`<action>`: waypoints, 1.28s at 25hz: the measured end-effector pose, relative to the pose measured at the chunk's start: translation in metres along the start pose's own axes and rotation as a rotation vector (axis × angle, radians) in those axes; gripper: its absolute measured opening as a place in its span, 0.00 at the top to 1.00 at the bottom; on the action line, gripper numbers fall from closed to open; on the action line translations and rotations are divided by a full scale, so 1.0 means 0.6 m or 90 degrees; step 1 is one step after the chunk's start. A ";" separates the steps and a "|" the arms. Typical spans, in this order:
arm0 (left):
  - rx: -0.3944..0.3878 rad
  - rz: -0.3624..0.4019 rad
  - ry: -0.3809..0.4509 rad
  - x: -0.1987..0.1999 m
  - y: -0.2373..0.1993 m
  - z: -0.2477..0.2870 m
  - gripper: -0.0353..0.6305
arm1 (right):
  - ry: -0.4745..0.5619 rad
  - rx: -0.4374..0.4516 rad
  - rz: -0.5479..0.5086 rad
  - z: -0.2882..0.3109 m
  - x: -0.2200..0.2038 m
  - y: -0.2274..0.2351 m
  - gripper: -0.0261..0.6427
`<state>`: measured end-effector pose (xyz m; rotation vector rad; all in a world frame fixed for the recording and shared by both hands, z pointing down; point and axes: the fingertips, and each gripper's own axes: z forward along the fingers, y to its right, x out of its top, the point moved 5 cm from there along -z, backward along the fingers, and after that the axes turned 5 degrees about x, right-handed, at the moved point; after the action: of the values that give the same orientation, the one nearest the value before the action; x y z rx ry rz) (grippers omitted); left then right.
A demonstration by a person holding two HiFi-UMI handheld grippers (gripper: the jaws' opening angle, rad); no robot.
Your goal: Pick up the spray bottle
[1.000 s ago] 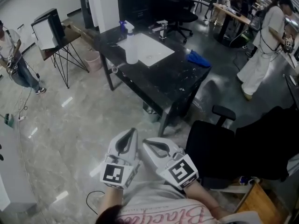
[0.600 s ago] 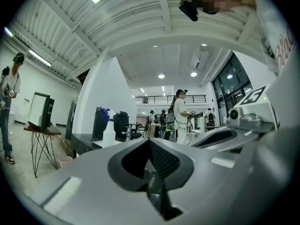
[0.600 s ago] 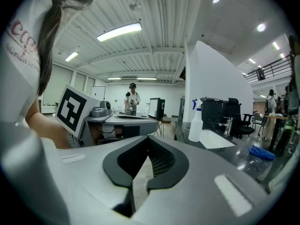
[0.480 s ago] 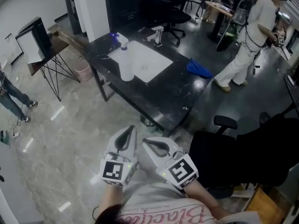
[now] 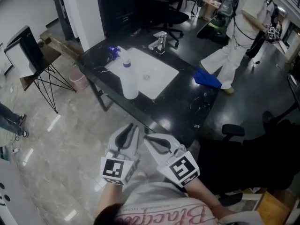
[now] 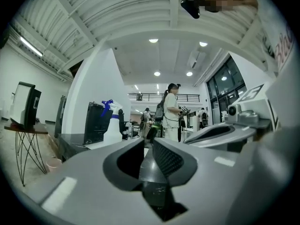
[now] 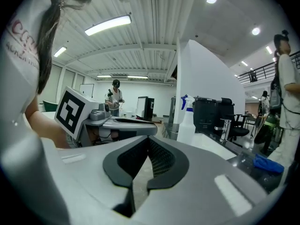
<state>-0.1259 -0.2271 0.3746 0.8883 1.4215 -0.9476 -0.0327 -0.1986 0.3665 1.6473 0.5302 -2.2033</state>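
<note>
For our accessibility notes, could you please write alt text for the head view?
A white spray bottle stands on a black table by a white panel, a blue cloth further right. Below, the left gripper, fingers opening on nothing, and the empty right gripper point towards it.

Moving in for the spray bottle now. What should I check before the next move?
1. White spray bottle with blue trigger upright on the black table: ok.
2. Bottle within reach: not ok, it stands well ahead of both hand-held grippers.
3. Left hand-held gripper wide enough: not ok, jaws opening, narrow gap, nothing between.
4. Right hand-held gripper open: not ok, shut, empty.
5. Bare table on the bottle's near side: ok.
</note>
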 end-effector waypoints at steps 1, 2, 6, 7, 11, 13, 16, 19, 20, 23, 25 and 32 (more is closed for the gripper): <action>-0.002 0.002 -0.002 -0.001 -0.011 0.009 0.85 | -0.001 0.000 -0.004 0.011 0.002 0.004 0.96; -0.005 0.004 -0.003 -0.002 -0.020 0.018 0.83 | -0.001 0.001 -0.006 0.020 0.004 0.007 0.96; -0.007 0.012 -0.021 -0.018 -0.055 0.057 0.67 | -0.008 -0.004 0.010 0.044 -0.002 0.024 0.96; -0.007 0.013 -0.028 -0.024 -0.064 0.066 0.62 | -0.010 -0.006 0.018 0.048 -0.005 0.028 0.96; 0.007 0.022 -0.044 -0.050 -0.097 0.103 0.46 | -0.016 -0.020 0.045 0.061 -0.016 0.049 0.96; 0.020 0.023 -0.046 -0.066 -0.114 0.122 0.37 | -0.022 -0.024 0.050 0.069 -0.019 0.058 0.96; 0.027 0.022 -0.048 -0.089 -0.136 0.153 0.24 | -0.033 -0.023 0.059 0.086 -0.028 0.070 0.96; 0.015 0.031 -0.067 -0.110 -0.152 0.195 0.18 | -0.040 -0.025 0.071 0.104 -0.035 0.086 0.96; 0.010 0.035 -0.075 -0.117 -0.158 0.209 0.18 | -0.042 -0.025 0.075 0.112 -0.036 0.093 0.96; 0.004 0.050 -0.093 -0.138 -0.177 0.243 0.18 | -0.042 -0.027 0.081 0.134 -0.037 0.112 0.96; -0.001 0.054 -0.101 -0.149 -0.186 0.263 0.18 | -0.038 -0.035 0.083 0.144 -0.036 0.126 0.96; -0.037 0.062 -0.111 -0.155 -0.193 0.330 0.18 | -0.049 -0.054 0.105 0.172 -0.038 0.169 0.96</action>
<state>-0.1505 -0.4544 0.4701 0.8043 1.2405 -0.8848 -0.0642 -0.3362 0.4055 1.5000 0.4431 -2.0858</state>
